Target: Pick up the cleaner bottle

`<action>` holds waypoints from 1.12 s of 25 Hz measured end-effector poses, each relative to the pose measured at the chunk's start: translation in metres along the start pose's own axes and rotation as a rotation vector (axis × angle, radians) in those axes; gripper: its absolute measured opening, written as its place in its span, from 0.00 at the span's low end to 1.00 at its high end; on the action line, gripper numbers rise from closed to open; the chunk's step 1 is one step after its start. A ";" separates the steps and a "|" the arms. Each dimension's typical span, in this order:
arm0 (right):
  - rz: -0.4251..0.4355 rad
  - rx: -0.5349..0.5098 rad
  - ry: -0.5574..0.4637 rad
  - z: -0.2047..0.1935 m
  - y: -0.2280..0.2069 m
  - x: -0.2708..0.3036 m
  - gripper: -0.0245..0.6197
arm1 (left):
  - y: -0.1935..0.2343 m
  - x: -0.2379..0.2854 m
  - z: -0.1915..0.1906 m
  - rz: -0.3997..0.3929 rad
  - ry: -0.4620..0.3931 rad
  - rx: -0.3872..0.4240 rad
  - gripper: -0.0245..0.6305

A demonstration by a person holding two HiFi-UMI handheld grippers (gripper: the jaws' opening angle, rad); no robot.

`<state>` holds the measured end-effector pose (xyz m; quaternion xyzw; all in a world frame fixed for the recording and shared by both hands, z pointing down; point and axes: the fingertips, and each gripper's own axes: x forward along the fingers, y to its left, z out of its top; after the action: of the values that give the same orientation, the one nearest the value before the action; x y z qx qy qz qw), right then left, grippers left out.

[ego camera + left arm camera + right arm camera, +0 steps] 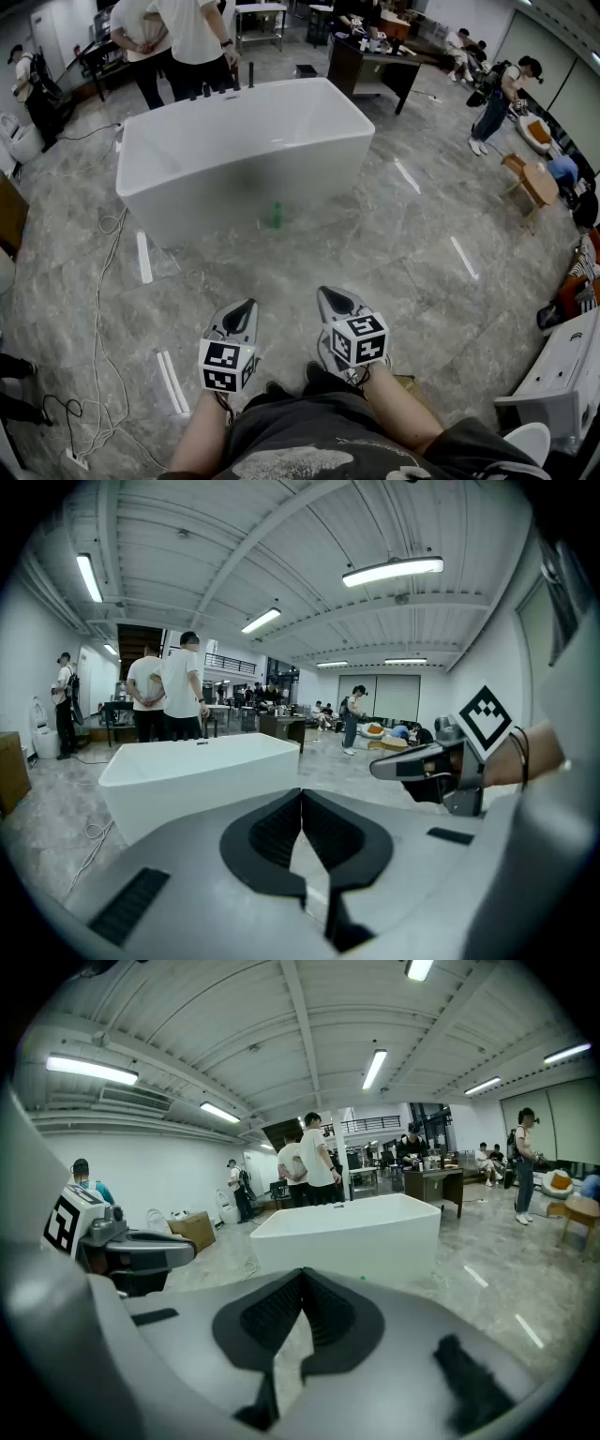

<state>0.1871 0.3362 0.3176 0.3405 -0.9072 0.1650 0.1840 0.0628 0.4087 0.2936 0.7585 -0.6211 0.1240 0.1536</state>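
Our left gripper (pixel 247 307) is pinched closed on nothing, its jaws meeting at the tips. Beside it, our right gripper (pixel 330 295) is likewise closed and empty. Well ahead of both we see the cleaner bottle (pixel 277 216), a small, slim green shape. It stands upright on the grey floor (pixel 394 244), long axis vertical, just before the white bathtub (pixel 187 192).
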 end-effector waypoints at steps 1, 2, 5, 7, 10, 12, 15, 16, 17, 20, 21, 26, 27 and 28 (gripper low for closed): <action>0.001 0.000 0.000 0.000 -0.001 -0.001 0.07 | 0.000 0.000 -0.001 0.002 0.001 -0.002 0.06; 0.002 0.000 0.000 0.000 -0.002 -0.001 0.07 | -0.001 0.000 -0.001 0.004 0.001 -0.005 0.06; 0.000 0.002 0.000 0.000 -0.003 -0.003 0.07 | 0.000 0.000 -0.002 0.008 0.000 -0.014 0.06; -0.004 0.003 0.003 0.000 -0.002 -0.004 0.07 | 0.000 -0.001 -0.002 0.008 -0.002 -0.019 0.06; -0.011 0.008 0.003 -0.002 0.001 -0.008 0.07 | -0.002 -0.007 -0.003 0.003 -0.009 -0.022 0.06; -0.015 0.028 -0.014 -0.001 0.002 -0.009 0.07 | 0.001 -0.009 -0.002 0.004 -0.020 -0.025 0.06; -0.020 0.064 -0.043 0.000 0.001 -0.010 0.08 | 0.009 -0.012 -0.004 0.017 -0.030 -0.040 0.06; -0.023 0.070 -0.047 0.000 0.000 -0.010 0.08 | 0.013 -0.012 -0.005 0.021 -0.031 -0.049 0.06; -0.025 0.074 -0.048 0.000 -0.002 -0.010 0.08 | 0.016 -0.011 -0.007 0.026 -0.030 -0.059 0.06; -0.031 0.096 -0.059 0.000 -0.013 -0.004 0.08 | 0.022 -0.005 -0.014 0.038 -0.016 -0.077 0.06; -0.033 0.106 -0.062 0.001 -0.018 0.000 0.08 | 0.024 0.000 -0.015 0.041 -0.007 -0.076 0.06; -0.029 0.131 -0.067 0.014 -0.049 0.034 0.08 | 0.032 0.035 -0.009 0.042 0.028 -0.067 0.06; -0.026 0.136 -0.065 0.016 -0.057 0.042 0.08 | 0.032 0.044 -0.006 0.038 0.033 -0.061 0.06; -0.025 0.144 -0.063 0.018 -0.066 0.051 0.08 | 0.033 0.055 -0.003 0.033 0.037 -0.054 0.06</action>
<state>0.1924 0.2531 0.3356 0.3690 -0.8940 0.2168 0.1324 0.0413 0.3543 0.3199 0.7412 -0.6337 0.1236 0.1837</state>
